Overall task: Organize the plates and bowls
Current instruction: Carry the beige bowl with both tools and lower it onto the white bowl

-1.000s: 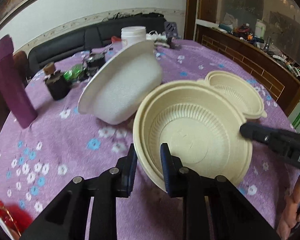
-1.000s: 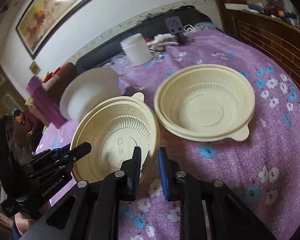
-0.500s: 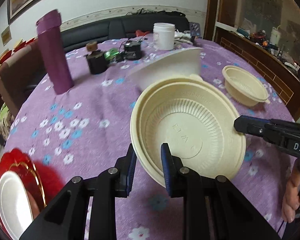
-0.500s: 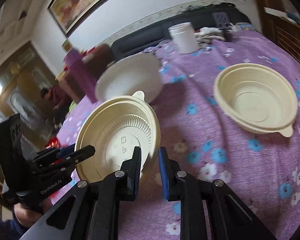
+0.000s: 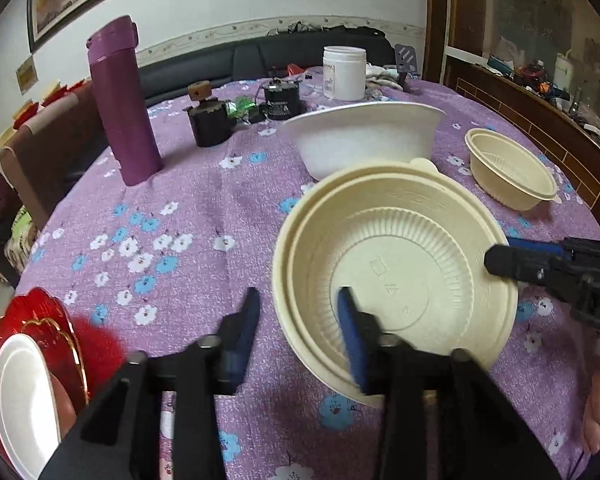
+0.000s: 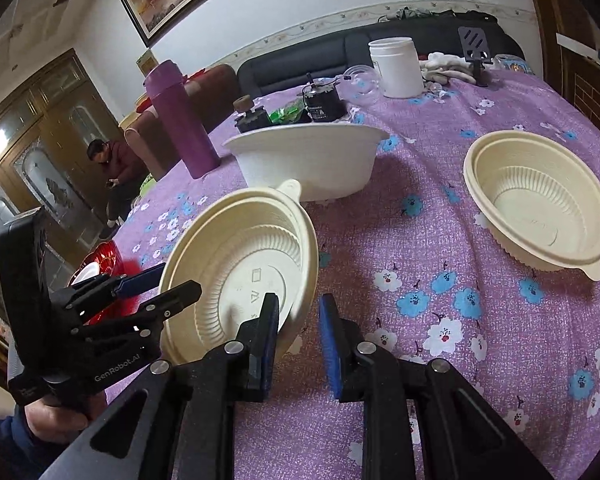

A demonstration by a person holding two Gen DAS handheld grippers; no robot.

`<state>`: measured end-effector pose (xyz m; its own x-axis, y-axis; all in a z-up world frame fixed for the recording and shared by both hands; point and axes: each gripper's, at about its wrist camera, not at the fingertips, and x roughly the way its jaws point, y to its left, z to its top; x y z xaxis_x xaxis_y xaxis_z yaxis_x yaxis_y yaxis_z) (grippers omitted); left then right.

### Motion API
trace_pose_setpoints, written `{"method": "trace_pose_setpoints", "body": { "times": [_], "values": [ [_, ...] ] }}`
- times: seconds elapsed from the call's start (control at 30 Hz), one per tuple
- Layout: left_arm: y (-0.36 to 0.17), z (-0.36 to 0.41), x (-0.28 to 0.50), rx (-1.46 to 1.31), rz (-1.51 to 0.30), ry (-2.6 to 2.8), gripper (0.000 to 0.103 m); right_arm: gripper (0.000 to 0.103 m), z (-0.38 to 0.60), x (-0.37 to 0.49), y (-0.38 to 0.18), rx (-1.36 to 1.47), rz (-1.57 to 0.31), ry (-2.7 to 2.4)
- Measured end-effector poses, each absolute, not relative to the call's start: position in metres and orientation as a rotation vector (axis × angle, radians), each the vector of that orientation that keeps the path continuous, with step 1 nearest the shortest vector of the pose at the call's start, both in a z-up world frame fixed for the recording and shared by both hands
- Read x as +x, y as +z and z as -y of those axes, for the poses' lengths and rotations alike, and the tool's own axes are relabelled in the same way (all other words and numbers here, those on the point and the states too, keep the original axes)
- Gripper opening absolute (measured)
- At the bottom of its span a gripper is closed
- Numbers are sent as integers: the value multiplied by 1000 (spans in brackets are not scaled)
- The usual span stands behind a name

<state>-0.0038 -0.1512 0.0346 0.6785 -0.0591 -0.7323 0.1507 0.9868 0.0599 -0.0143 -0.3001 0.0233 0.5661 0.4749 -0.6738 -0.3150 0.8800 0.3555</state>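
So far I have two cream ribbed plastic bowls nested and tilted between both tongs; left gripper and right gripper straddle the rim, jaws released. White bowl at twelve o'clock and cream bowl at two remain unstacked

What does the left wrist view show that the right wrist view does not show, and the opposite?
Only the left wrist view shows the white plate stacked on red plates at the table edge. Only the right wrist view shows a seated person and a clear glass bowl. Both show the tilted cream bowl with both grippers open at its rim, the white bowl, the second cream bowl, the purple flask and the white jar.
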Motion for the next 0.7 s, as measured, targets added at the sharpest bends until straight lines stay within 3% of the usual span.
{"method": "trace_pose_setpoints", "body": {
  "times": [0.37, 0.7],
  "values": [
    [60, 130, -33, 127, -756, -85, 19, 23, 287, -32, 28, 203, -848, 523],
    [95, 73, -79, 90, -671, -51, 27, 25, 232, -93, 46, 308, -868, 569]
  ]
}}
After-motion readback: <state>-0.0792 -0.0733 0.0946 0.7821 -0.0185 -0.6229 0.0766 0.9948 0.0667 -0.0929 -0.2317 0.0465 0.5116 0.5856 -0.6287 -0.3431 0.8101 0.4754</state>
